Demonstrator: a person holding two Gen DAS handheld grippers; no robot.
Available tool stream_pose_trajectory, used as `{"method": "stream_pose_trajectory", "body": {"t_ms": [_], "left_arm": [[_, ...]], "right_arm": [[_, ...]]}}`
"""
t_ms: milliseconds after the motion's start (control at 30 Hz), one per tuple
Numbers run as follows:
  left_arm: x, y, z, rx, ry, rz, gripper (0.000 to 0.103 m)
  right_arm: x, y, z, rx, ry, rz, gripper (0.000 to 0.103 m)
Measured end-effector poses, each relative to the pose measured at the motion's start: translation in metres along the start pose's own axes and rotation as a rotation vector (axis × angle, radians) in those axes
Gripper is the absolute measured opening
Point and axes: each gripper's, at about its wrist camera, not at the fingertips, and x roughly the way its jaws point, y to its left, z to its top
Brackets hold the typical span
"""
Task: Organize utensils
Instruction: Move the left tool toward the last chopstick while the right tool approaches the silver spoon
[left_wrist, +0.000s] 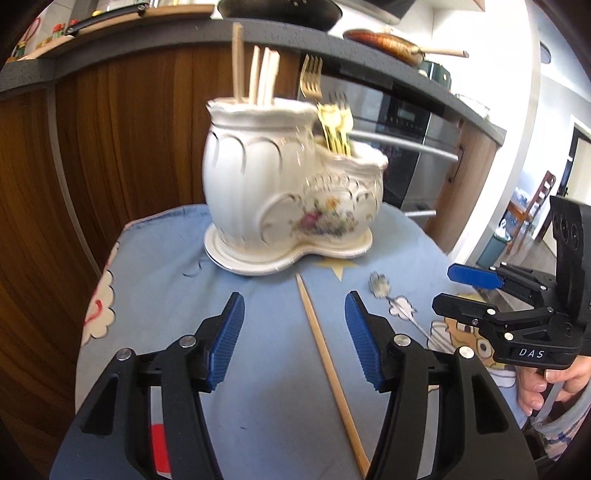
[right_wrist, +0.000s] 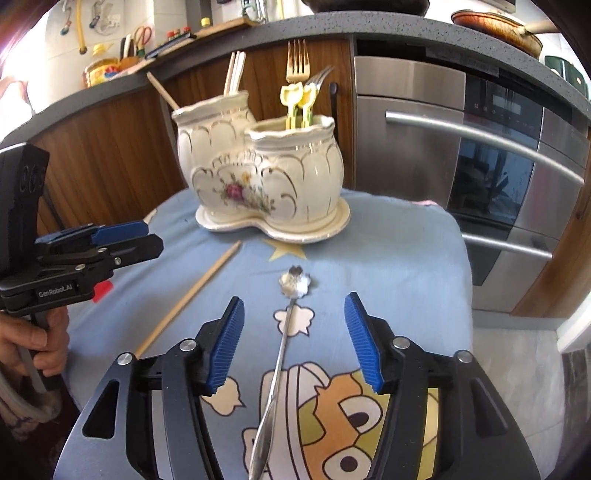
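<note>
On my worktop the two-pot holder stands at the back, chopsticks in its left pot, forks in its right; before it lie a chopstick left, spoon right.

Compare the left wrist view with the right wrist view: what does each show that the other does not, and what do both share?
Only the left wrist view shows the chair in a far room. Only the right wrist view shows the scissors on the counter. Both share the holder with forks and chopsticks, the loose chopstick and spoon on the cloth, and the oven. The left gripper and right gripper have open jaws.
</note>
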Motion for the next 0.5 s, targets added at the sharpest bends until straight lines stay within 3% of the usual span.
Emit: {"method": "stream_pose_trajectory", "body": {"t_ms": [233, 300, 433, 500], "left_arm": [[0.018, -0.01, -0.005, 0.035, 0.073, 0.013, 0.065], [0.022, -0.013, -0.006, 0.043, 0.081, 0.015, 0.069], [0.03, -0.017, -0.01, 0.056, 0.097, 0.022, 0.073], [0.031, -0.019, -0.01, 0.058, 0.099, 0.027, 0.074]], "right_arm": [[0.009, -0.001, -0.005, -0.003, 0.041, -0.012, 0.068], [0.009, 0.0, -0.006, -0.006, 0.042, -0.013, 0.077], [0.015, 0.003, -0.006, -0.026, 0.075, -0.021, 0.08], [0.019, 0.003, -0.006, -0.024, 0.096, -0.027, 0.086]]}}
